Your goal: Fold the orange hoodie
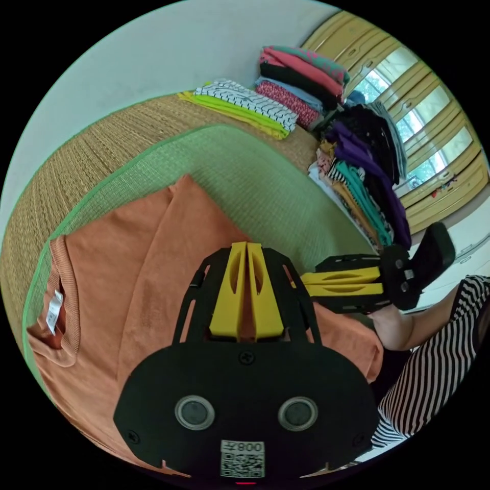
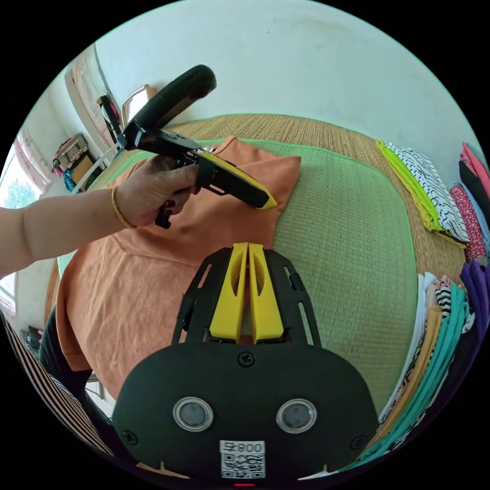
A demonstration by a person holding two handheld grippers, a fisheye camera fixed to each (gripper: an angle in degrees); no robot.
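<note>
Orange knit garment [image 1: 153, 255], the hoodie of the task, lies spread on a green woven mat [image 1: 255, 173]; that mat sits on a tan straw mat [image 1: 102, 143]. In the left gripper view the ribbed neckline with a white tag [image 1: 53, 311] is at the lower left, and one edge is already folded lengthwise over the body. In the right gripper view the same orange cloth [image 2: 143, 286] covers the left part of the green mat [image 2: 347, 229], a folded-over corner pointing toward the white wall [image 2: 306, 56].

Left gripper [image 1: 247, 246], black frame with yellow jaws: jaws pressed together, tips over the orange cloth. Whether any fabric is caught between them cannot be told. In the right gripper view this gripper [image 2: 270, 203] is held by a hand [image 2: 153, 191] with a gold bracelet, tip angled down onto or just above the folded cloth; contact cannot be told.

Right gripper [image 2: 248, 246]: yellow jaws pressed together, tips at the boundary of the orange cloth and the green mat; pinching fabric or not cannot be told. In the left gripper view it [image 1: 305, 284] comes in from the right, jaws together, just over the cloth's edge. A striped sleeve [image 1: 434, 357] is behind it.

Folded clothes: yellow-green and black-and-white striped stack [image 1: 245, 104], a pink and black stack [image 1: 301, 81], and a mixed pile of purple, teal and black [image 1: 367, 173] along the mat's edge. Wooden-framed windows [image 1: 423, 132] beyond.
</note>
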